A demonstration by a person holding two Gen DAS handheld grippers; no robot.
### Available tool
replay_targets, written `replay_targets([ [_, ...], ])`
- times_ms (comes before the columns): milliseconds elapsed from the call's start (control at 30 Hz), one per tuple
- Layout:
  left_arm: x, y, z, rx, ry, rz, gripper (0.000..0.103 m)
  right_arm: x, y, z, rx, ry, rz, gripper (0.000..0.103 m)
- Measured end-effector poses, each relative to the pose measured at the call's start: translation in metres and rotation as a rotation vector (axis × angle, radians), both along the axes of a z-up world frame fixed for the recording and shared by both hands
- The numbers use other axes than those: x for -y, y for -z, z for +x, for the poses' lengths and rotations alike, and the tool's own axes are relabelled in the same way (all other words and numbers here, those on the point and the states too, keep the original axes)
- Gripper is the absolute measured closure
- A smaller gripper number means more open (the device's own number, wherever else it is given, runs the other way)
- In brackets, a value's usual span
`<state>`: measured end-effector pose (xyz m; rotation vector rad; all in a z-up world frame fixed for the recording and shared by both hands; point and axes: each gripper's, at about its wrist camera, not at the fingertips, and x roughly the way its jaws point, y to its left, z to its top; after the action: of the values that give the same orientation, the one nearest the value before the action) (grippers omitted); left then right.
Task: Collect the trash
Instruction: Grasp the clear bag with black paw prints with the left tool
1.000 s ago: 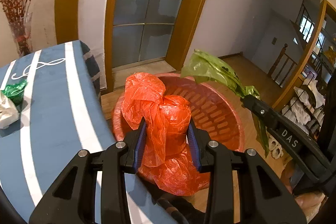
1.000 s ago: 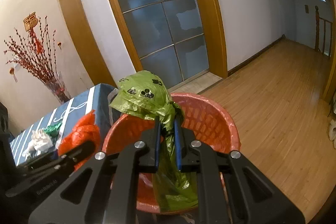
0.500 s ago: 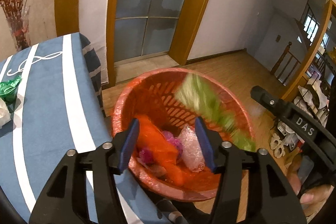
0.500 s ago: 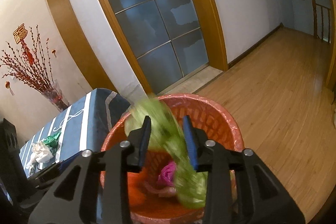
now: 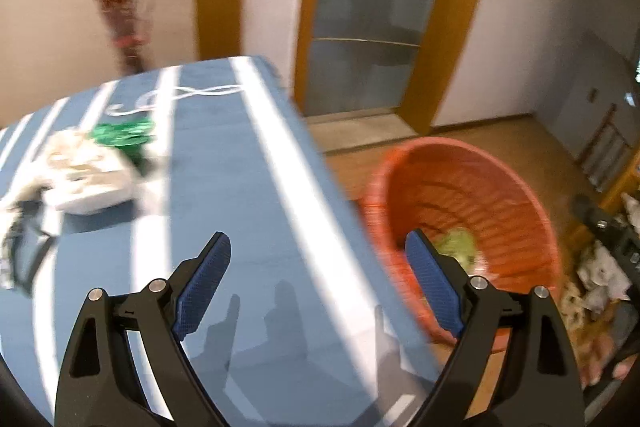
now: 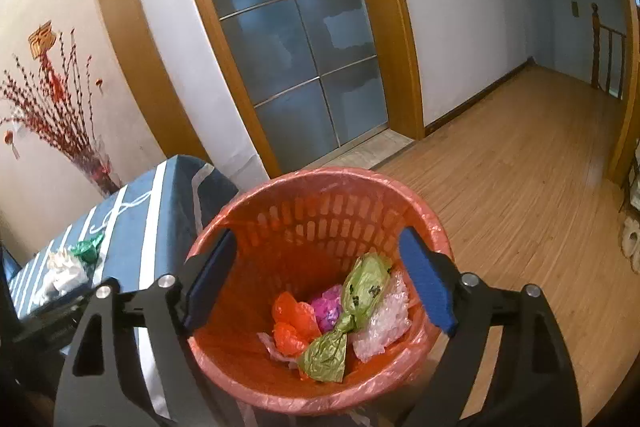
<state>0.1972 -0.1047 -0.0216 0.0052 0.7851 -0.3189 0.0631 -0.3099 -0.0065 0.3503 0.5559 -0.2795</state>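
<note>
Vase of red branches (image 6: 96,163) stands on floor past table's far corner. Glass-panelled door (image 6: 296,43) in wooden frame behind; wooden railing (image 6: 604,55) far right.

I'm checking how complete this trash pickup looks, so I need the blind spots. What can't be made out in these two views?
- Left wrist: motion blur smears the white trash and green wrapper on the table; what they are is unclear.
- Left wrist: the hand-held gripper's right finger hides most of the orange basket contents.
- Right wrist: the green bag and orange bag cover whatever lies beneath.
- Right wrist: the table's near part is cut off.
</note>
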Motion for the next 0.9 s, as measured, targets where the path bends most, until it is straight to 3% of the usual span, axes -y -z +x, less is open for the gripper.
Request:
replay_targets([
  [133,-0.040,0.000,0.004,-0.003,-0.095,0.039,0.011,-0.015,0.000,0.002,-0.014,-0.019,-0.020,0.018],
  [200,-0.062,0.000,0.006,-0.006,-0.156,0.066,0.004,-0.026,-0.001,0.004,-0.018,-0.038,-0.029,0.017],
  [433,-0.153,-0.003,0.009,-0.039,-0.348,0.088,0.003,-0.064,-0.005,0.016,-0.021,-0.125,-0.052,0.017],
  [700,-0.227,-0.009,0.003,0.074,-0.457,0.151,0.003,-0.116,-0.007,0.030,-0.024,-0.233,-0.081,0.015],
  [800,-0.244,-0.005,0.009,0.014,-0.481,0.200,0.003,-0.132,-0.007,0.034,-0.022,-0.271,-0.081,0.015],
  [900,-0.257,0.003,0.016,-0.046,-0.498,0.186,0.003,-0.148,-0.007,0.038,-0.026,-0.311,-0.075,0.015],
])
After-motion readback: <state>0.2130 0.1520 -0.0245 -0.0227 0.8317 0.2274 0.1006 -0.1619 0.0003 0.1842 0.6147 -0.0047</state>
